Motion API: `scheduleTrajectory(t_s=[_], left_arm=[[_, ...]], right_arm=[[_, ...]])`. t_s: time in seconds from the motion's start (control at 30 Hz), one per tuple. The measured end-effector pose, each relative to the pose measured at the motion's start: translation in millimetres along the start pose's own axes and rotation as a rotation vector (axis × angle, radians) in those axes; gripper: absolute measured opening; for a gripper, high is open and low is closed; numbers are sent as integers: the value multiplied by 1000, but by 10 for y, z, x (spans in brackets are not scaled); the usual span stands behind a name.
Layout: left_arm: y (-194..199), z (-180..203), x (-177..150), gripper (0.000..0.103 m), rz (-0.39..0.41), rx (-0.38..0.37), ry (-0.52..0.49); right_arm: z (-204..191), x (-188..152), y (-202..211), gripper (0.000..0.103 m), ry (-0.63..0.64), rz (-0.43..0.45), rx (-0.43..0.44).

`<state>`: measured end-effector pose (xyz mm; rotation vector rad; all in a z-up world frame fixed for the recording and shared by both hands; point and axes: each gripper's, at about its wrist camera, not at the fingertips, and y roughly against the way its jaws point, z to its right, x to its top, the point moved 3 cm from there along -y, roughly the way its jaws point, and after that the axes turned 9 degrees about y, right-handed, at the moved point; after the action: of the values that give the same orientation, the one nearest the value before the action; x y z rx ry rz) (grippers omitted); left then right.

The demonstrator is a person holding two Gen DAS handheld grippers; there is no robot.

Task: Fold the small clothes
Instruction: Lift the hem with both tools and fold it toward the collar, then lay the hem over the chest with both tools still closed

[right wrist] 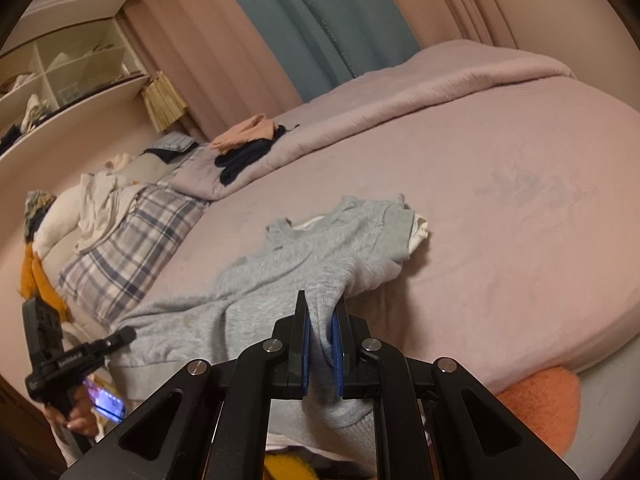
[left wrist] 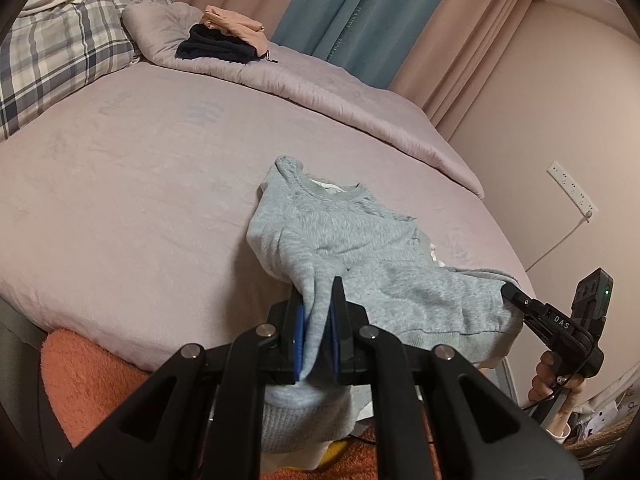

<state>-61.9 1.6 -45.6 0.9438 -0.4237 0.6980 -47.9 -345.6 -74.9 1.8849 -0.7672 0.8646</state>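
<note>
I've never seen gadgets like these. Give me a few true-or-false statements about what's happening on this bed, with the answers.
1. Both grippers, left gripper and right gripper, are clamped on the grey sweatshirt. True.
2. The sweatshirt lies neatly folded. False: it is spread out and rumpled on the pink bed.
3. Dark and peach clothes sit on the folded quilt. True.
4. The curtains are all blue. False: only a blue curtain panel between pink ones.
</note>
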Motion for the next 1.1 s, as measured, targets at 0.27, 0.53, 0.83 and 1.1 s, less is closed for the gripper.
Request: scheduleTrajectory(t_s=[0.27, 0.53, 0.83, 1.1], left_arm=[[-152, 19, 81, 10, 19, 35, -36], [-347, 8, 287, 10, 38, 32, -37], [-560, -39, 548, 10, 37, 33, -20], [-759, -60, 732, 10, 34, 32, 0]], right_arm=[[45, 56, -101, 11, -6, -6, -6], [153, 204, -238, 11, -19, 6, -22], [224, 361, -426, 11, -20, 11, -31], [233, 499, -559, 11, -5, 22, -28]])
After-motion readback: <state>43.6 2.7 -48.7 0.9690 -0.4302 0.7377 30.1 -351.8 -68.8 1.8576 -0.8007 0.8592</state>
